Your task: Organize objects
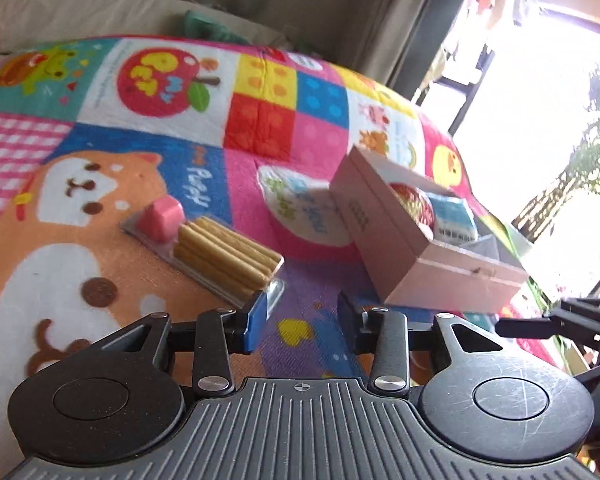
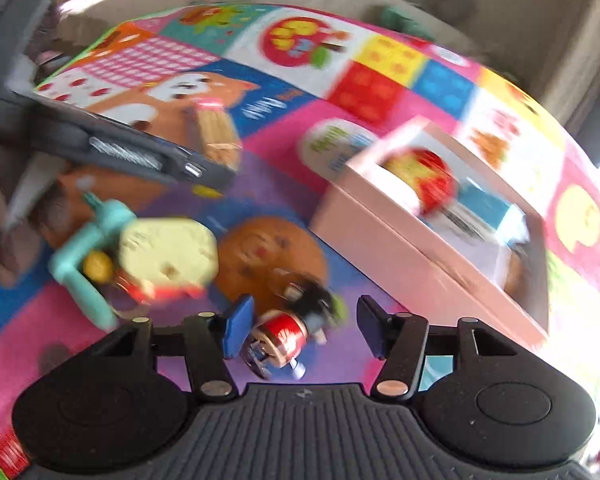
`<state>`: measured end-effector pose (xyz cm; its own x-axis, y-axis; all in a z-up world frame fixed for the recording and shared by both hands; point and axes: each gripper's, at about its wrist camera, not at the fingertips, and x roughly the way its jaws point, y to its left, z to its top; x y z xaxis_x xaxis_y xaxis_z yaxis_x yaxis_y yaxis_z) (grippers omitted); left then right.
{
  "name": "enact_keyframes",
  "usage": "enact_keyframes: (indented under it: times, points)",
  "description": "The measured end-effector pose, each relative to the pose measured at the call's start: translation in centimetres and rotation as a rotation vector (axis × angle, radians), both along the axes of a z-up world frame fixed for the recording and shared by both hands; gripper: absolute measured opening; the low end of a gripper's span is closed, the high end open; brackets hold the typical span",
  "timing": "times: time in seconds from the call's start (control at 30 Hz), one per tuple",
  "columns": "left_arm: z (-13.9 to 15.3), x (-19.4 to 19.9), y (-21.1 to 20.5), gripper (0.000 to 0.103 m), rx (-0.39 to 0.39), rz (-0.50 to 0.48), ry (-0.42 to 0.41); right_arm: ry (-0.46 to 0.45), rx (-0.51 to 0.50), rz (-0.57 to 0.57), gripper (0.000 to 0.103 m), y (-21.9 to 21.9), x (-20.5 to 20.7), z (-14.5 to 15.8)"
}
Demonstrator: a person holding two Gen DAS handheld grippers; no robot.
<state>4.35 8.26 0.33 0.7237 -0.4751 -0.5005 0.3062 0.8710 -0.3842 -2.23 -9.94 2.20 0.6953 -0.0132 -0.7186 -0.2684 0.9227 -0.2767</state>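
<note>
The pink box (image 2: 416,248) serves as the landmark, sitting on a bright patchwork blanket (image 1: 148,152).

From the right wrist view, the right claw (image 2: 300,330) stands wide with nothing gripped; a small toy figure (image 2: 288,340) with a red body and dark hair lies on the blanket between its blue pads, not touched by either as far as the blur allows. The figure is just nearer than the box's closest corner and to its left. Further left of the box is a teal and cream toy (image 2: 140,258) beside a printed cookie face on the blanket.

From the left wrist view, the left claw (image 1: 302,320) is also wide and holds nothing. Its left pad (image 1: 258,322) sits at the near end of a clear pack of biscuit sticks (image 1: 224,254); whether they touch cannot be told. The pack lies flat on the blanket, left of the box and apart from it, with a pink cup (image 1: 164,216) at its far end.

The box is open at the top. Inside it are a red and yellow ball (image 1: 414,204) and, beside that toward the box's right end, a blue and white packet (image 1: 454,216).

Beyond the box the blanket runs on to a beige cushion (image 1: 80,12).
</note>
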Motion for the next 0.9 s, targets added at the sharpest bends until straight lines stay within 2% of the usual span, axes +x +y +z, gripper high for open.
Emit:
enact_keyframes:
  times: [0.07,0.13,0.2,0.27,0.33,0.47,0.6,0.7,0.73,0.77,0.8,0.87,0.9]
  points:
    - [1.2,-1.5,0.8,0.042,0.005,0.024,-0.025,-0.035,0.047,-0.079,0.074,-1.8,-0.6,0.0]
    - [2.4,-3.7,1.1,0.042,0.025,0.011,-0.046,-0.038,0.158,-0.142,0.083,-3.7,-1.3,-0.2]
    - [3.3,-6.1,0.8,0.042,0.065,-0.037,-0.063,-0.029,0.291,-0.192,0.084,-5.8,-1.8,-0.9]
    - [3.7,-8.9,-0.1,0.042,0.136,-0.120,-0.073,-0.033,0.367,-0.226,0.084,-6.8,-2.3,-1.7]
    - [3.6,-11.6,-1.4,0.043,0.236,-0.159,-0.090,-0.046,0.421,-0.248,0.087,-7.7,-2.8,-2.5]
    - [2.3,-13.3,-2.9,0.044,0.410,-0.088,-0.062,-0.074,0.449,-0.252,0.088,-8.1,-3.3,-2.9]
    - [1.6,-11.4,-2.1,0.045,0.450,0.004,-0.019,-0.078,0.464,-0.261,0.089,-8.4,-3.3,-2.9]
    - [2.1,-9.3,-1.0,0.044,0.557,0.149,-0.035,-0.088,0.477,-0.288,0.095,-8.8,-3.5,-2.9]
    - [2.5,-8.8,-0.5,0.041,0.565,0.182,-0.041,-0.089,0.484,-0.300,0.098,-9.1,-3.5,-2.9]
    - [3.1,-8.6,-0.1,0.041,0.540,0.190,-0.048,-0.089,0.492,-0.311,0.101,-9.3,-3.5,-3.0]
    - [4.0,-8.8,0.2,0.041,0.482,0.154,-0.067,-0.089,0.501,-0.319,0.102,-9.5,-3.4,-3.0]
    - [5.3,-9.8,-0.6,0.041,0.386,-0.006,-0.118,-0.087,0.515,-0.323,0.103,-9.8,-3.5,-3.1]
    - [5.7,-10.3,-1.6,0.042,0.378,-0.088,-0.141,-0.084,0.517,-0.322,0.103,-9.8,-3.5,-3.1]
